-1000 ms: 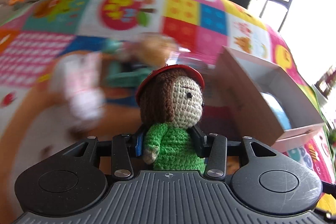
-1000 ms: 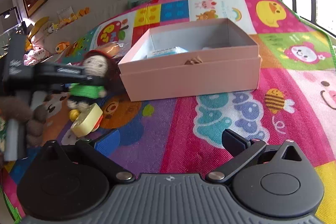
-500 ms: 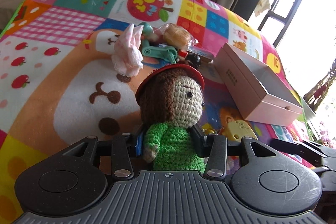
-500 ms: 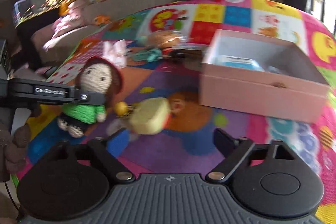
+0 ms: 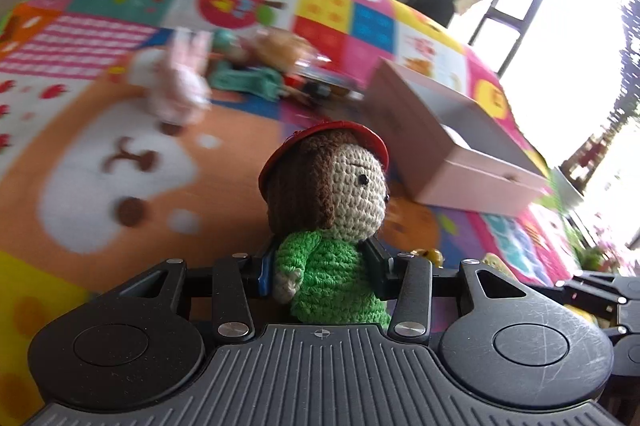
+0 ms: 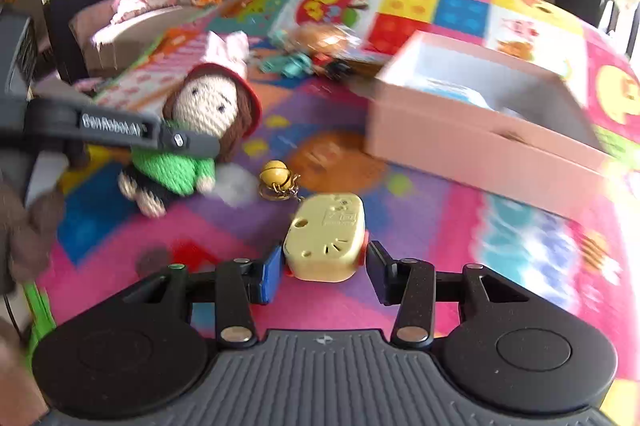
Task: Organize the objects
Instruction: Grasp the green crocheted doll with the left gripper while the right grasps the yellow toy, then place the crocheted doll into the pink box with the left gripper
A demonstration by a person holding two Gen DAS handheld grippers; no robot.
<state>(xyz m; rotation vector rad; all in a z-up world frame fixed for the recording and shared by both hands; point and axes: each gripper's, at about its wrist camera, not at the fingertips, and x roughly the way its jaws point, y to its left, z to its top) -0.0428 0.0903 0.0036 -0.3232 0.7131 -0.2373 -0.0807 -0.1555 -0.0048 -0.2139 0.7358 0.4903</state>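
My left gripper (image 5: 322, 274) is shut on a crochet doll (image 5: 328, 194) with a red hat, brown hair and green body; it also shows in the right wrist view (image 6: 200, 130), held above the mat. My right gripper (image 6: 322, 272) is open, its fingers on either side of a yellow plastic toy (image 6: 326, 236) lying on the mat, with a yellow bell (image 6: 274, 172) on a keyring beyond it. An open pink box (image 6: 480, 122) with a blue item inside sits at the right; it shows in the left wrist view (image 5: 452, 142) too.
A colourful play mat (image 6: 520, 246) covers the floor. A pile of small toys, a pink bunny (image 5: 180, 90), a teal toy (image 5: 244, 78) and a wrapped bun (image 6: 324, 40), lies at the back. A sofa (image 6: 132, 30) stands far left.
My right gripper has come down and forward to straddle the yellow toy. My left gripper still holds the doll and has shifted slightly.
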